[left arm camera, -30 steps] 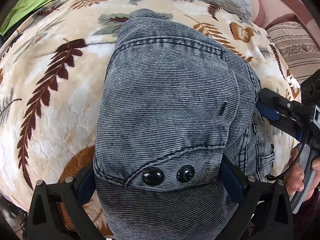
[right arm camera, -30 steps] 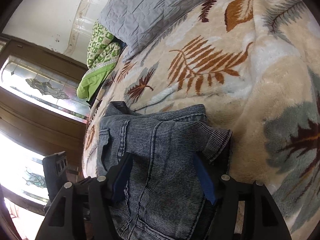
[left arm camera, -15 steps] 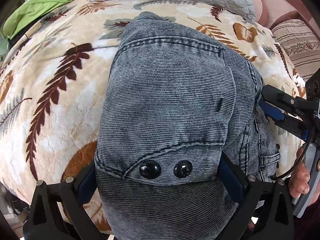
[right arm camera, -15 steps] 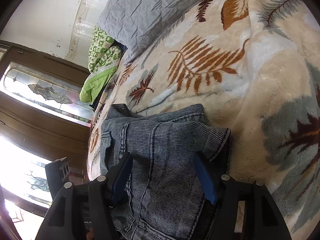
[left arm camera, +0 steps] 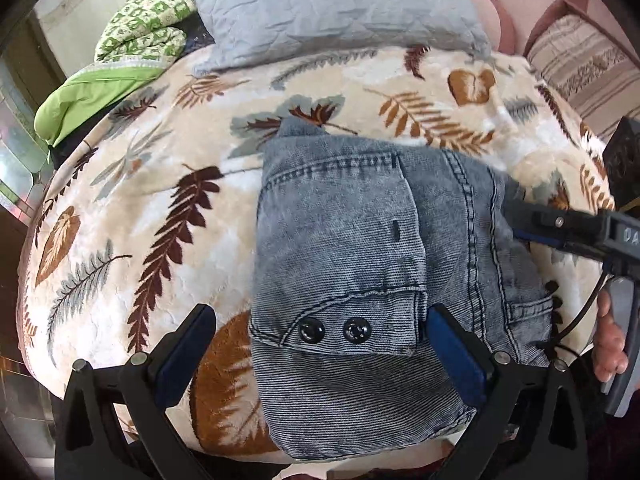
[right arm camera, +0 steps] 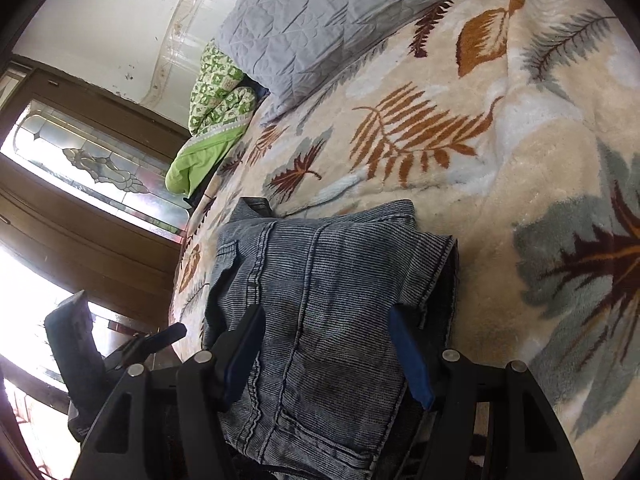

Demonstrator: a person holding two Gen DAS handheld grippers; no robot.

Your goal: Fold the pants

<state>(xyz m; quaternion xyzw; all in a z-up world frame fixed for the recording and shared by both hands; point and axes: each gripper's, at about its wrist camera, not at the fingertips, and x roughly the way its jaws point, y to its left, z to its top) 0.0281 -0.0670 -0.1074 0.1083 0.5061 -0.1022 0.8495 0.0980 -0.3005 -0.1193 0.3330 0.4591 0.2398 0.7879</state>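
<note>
Blue-grey denim pants [left arm camera: 360,248] lie folded into a compact stack on the leaf-patterned blanket [left arm camera: 132,240], a pocket flap with two dark snaps facing me. My left gripper [left arm camera: 318,344] hovers open above the near end of the stack; its left finger [left arm camera: 184,348] is over bare blanket and its right finger [left arm camera: 452,348] sits beside the flap's edge. My right gripper [right arm camera: 326,344] is open, its fingers resting on the pants [right arm camera: 332,272], with denim spreading past both. In the left wrist view that right gripper [left arm camera: 520,228] meets the stack's right side, with a hand [left arm camera: 608,344] behind it.
A grey quilted pillow [left arm camera: 328,8] and a green patterned quilt [left arm camera: 140,36] lie at the bed's far end. A striped cushion [left arm camera: 592,64] is at the far right. Wooden window frames with glass panes [right arm camera: 80,168] stand beyond the bed's left edge.
My left gripper has lifted and drawn back from the pants, so more bed shows and its left finger is off the denim. The right gripper has stayed put.
</note>
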